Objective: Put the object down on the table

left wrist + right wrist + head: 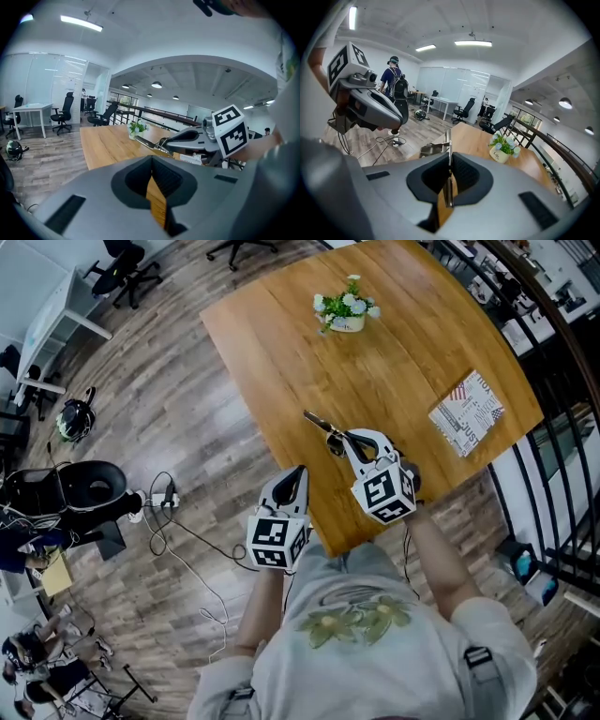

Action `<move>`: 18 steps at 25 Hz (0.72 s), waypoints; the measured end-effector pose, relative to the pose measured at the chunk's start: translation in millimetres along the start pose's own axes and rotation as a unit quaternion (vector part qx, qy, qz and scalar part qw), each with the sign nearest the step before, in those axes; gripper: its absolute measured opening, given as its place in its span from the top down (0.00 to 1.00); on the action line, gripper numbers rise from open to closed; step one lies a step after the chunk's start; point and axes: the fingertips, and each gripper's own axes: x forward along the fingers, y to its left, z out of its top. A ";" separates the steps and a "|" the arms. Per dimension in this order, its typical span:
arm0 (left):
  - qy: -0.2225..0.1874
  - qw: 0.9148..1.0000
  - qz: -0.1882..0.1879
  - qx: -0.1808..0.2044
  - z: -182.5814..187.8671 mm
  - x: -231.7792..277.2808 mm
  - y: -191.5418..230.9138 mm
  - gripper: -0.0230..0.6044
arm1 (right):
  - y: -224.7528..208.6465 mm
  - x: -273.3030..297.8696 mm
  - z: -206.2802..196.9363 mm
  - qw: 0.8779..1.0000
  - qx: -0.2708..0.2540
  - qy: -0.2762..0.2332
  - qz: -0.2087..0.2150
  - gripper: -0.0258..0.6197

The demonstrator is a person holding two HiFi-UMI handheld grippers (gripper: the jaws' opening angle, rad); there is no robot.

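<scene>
**Metal tool clamped in right gripper, over the surface**

We see the right gripper [349, 439] closed on a thin metal tool [319, 423]. The tool is pinched between the jaws and sticks out past the tips, toward the middle of the wooden surface [412, 362]. In the left gripper view it looks lifted off the wood. The left gripper [298, 472] has its jaws together with nothing in them, and sits at the surface's near edge, just beside the right one. A flower pot [347, 313] and a booklet [466, 413] lie well apart from the tool.
</scene>
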 end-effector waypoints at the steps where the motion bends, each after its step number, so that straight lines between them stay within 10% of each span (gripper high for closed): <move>1: 0.002 1.000 0.000 -0.001 -1.9 0.9 1.5 0.94 | 1.0 2.5 -2.3 1.000 0.000 0.004 0.002 0.94; 18: 0.037 0.999 -0.003 -0.011 -28.2 13.6 12.1 0.94 | 26.0 48.2 -62.9 0.995 0.002 0.084 0.048 0.94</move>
